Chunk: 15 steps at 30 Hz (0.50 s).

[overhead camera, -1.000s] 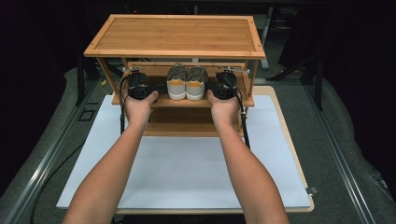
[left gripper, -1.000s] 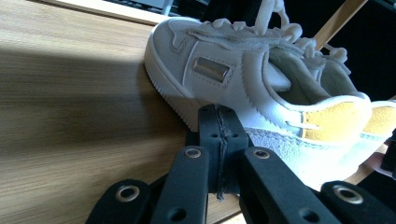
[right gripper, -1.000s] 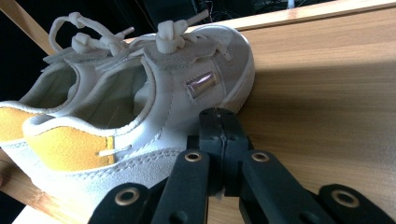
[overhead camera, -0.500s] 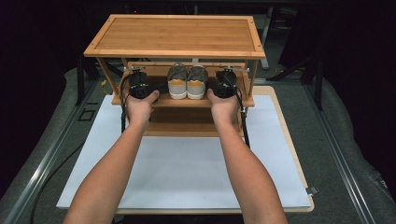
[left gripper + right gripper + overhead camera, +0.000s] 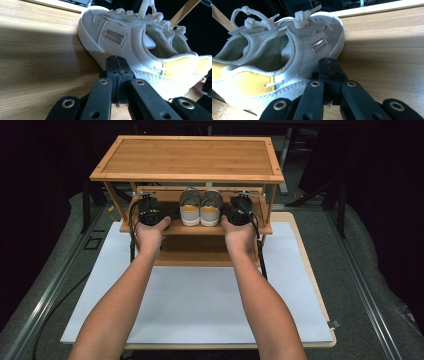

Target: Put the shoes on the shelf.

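Observation:
A pair of pale grey sneakers with yellow heel tabs (image 5: 200,209) stands side by side on the middle shelf of a wooden rack (image 5: 165,227), heels toward me. My left gripper (image 5: 148,213) rests on that shelf just left of the pair, jaws shut with nothing between them. In the left gripper view its closed tips (image 5: 116,65) lie against the side of the left sneaker (image 5: 130,37). My right gripper (image 5: 240,211) sits just right of the pair, also shut and empty. Its tips (image 5: 329,67) lie beside the right sneaker (image 5: 287,50).
The rack's top board (image 5: 187,157) overhangs the shelf and both grippers. A lower shelf (image 5: 205,255) lies beneath. The rack stands at the far end of a white mat (image 5: 200,305) on a wood-edged table. Dark floor and rails surround it.

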### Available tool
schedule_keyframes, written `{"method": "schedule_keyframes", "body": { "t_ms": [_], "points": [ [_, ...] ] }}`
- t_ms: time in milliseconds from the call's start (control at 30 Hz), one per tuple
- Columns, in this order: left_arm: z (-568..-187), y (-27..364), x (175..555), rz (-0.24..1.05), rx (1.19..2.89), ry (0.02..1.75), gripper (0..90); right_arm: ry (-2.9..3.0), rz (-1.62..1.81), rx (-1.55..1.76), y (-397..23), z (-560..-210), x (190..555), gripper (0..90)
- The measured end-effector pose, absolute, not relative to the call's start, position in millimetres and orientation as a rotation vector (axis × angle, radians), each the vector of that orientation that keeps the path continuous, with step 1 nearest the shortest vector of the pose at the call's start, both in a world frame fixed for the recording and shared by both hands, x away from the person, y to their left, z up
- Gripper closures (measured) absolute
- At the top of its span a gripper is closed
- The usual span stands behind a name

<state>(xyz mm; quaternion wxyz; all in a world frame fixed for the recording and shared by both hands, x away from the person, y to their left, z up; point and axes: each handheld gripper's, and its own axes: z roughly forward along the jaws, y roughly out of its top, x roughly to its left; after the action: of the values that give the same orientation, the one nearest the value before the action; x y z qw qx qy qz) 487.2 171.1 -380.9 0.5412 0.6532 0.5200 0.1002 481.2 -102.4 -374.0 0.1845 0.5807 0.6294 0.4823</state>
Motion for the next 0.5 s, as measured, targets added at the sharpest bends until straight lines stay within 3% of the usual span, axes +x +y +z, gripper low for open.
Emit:
{"method": "schedule_keyframes", "body": {
  "t_ms": [500],
  "points": [
    [-374.1, 175.0, 470.2, 0.253, 1.534, 1.214, 89.7, 1.770, 1.418, 1.595, -111.3, -375.6, 465.5, 90.0]
  ]
}}
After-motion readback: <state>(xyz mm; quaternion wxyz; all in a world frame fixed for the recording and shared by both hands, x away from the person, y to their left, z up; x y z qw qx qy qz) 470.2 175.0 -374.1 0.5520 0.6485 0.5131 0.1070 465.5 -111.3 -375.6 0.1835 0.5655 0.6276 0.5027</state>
